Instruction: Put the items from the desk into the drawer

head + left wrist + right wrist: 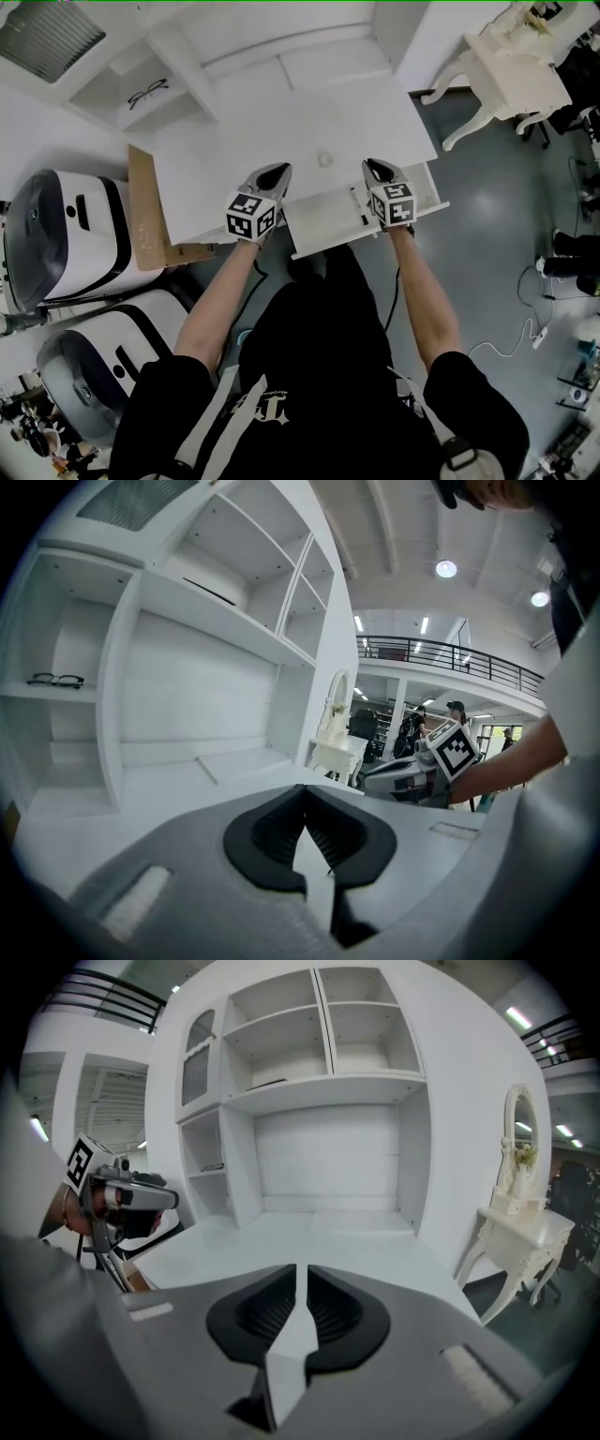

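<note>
The likeliest slip, as I judge it, is with the small pale thing (pixel 325 159) lying alone on the white worktop (pixel 281 131), a little beyond the two tools and between them. It is too small to identify, and on so smooth a surface a jaw tip arriving at a slant could nudge it away or flick it off the edge instead of catching it. Neither tool is set to take it. The left hand-held gripper (pixel 279 171) has its tips touching and holds nothing. The right hand-held gripper (pixel 372 167) shows only a thin slit between its pads, also with nothing in it. Either would have to spread first or it would simply push the piece. The glasses (pixel 147 93) sit apart on a side shelf at the left. Their thin frame could bend under a hard squeeze, and a reach into that narrow bay risks knocking its wall. The drawer (pixel 323 220) is pulled out toward the person's body, so a hip or forearm might bump it shut; whether anything lies in it I cannot tell. Both forearms are stretched forward, roughly parallel, with the tools side by side at the worktop's front edge. The right one is above the drawer, and both point away from the person and slope gently downward.
</note>
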Motion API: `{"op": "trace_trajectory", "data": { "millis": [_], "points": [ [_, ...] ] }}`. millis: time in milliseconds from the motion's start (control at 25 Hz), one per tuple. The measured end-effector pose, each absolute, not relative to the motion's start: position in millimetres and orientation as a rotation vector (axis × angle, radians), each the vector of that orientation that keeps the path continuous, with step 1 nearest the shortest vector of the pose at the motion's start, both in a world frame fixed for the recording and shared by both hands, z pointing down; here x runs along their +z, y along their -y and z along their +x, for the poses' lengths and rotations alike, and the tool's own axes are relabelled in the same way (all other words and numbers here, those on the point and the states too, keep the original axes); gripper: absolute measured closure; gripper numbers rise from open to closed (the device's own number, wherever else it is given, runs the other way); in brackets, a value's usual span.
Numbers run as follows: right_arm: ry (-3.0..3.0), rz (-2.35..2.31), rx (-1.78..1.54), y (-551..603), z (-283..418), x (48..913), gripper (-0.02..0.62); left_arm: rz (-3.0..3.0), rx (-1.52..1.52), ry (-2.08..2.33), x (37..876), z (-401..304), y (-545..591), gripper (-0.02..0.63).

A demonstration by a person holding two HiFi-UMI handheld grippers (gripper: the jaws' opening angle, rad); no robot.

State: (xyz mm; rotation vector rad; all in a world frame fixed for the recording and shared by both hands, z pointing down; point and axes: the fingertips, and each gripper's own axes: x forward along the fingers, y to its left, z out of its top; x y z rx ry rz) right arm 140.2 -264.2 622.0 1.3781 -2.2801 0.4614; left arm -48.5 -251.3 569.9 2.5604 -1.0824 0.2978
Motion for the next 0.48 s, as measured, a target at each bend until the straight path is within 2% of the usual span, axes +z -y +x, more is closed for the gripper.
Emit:
{"op": "trace_trajectory", "data": {
  "millis": [480],
  "points": [
    [2.431,1.419,0.270,270,122,525,0.566,2.619,0.186,1.199,504,-75,260,0.607]
  ]
}}
